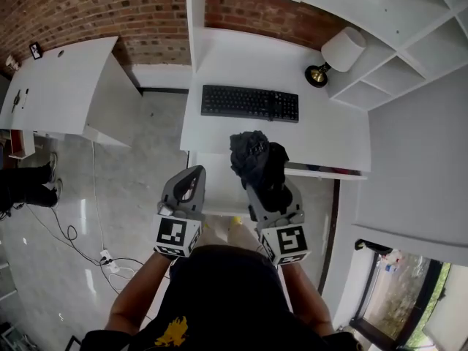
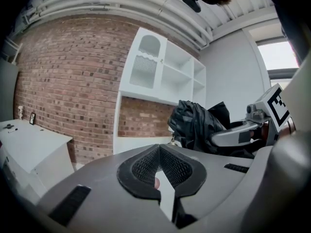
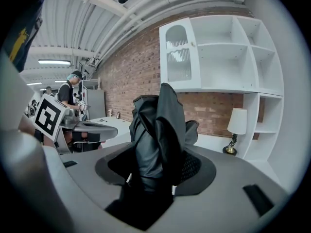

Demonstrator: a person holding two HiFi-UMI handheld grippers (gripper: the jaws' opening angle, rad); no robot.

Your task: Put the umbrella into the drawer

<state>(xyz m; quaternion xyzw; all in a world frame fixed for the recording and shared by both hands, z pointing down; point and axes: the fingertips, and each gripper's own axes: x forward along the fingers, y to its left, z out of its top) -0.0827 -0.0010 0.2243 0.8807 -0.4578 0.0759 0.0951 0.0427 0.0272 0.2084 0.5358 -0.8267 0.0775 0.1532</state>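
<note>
The likeliest trouble is the umbrella (image 1: 252, 152) slipping or twisting in the right gripper (image 1: 268, 187). Its jaws stand partway closed, clamped on the lower part of the folded bundle. From the right gripper view the pads seem to bear on loose cloth rather than plainly on the shaft, so the fabric could slide. The free top stands well above the jaws at the middle of the head view and could tip over. A loose fold might also snag on the front edge of the desk (image 1: 241, 64) or on a drawer rim on the way in. The white panel just below that edge may be the drawer, but I cannot tell whether it is open. If it is shut, the left gripper (image 1: 193, 174), just left of the right one, would probably have to pull it, and its jaws are closed tip to tip on nothing. A one-sided pull like that could jolt the load. The umbrella is black, faintly glossy synthetic cloth, crumpled into an uneven column of soft folds. The jaws are matt grey plastic with black, finely ribbed pads that meet in a V. The desk is smooth, flat white board. Above the umbrella in the head view lie a flat black keyboard (image 1: 249, 102) and, at upper right, a lamp (image 1: 340, 53) with a white drum shade on a brassy base. The wall (image 1: 88, 9) behind is rough red brick.
</note>
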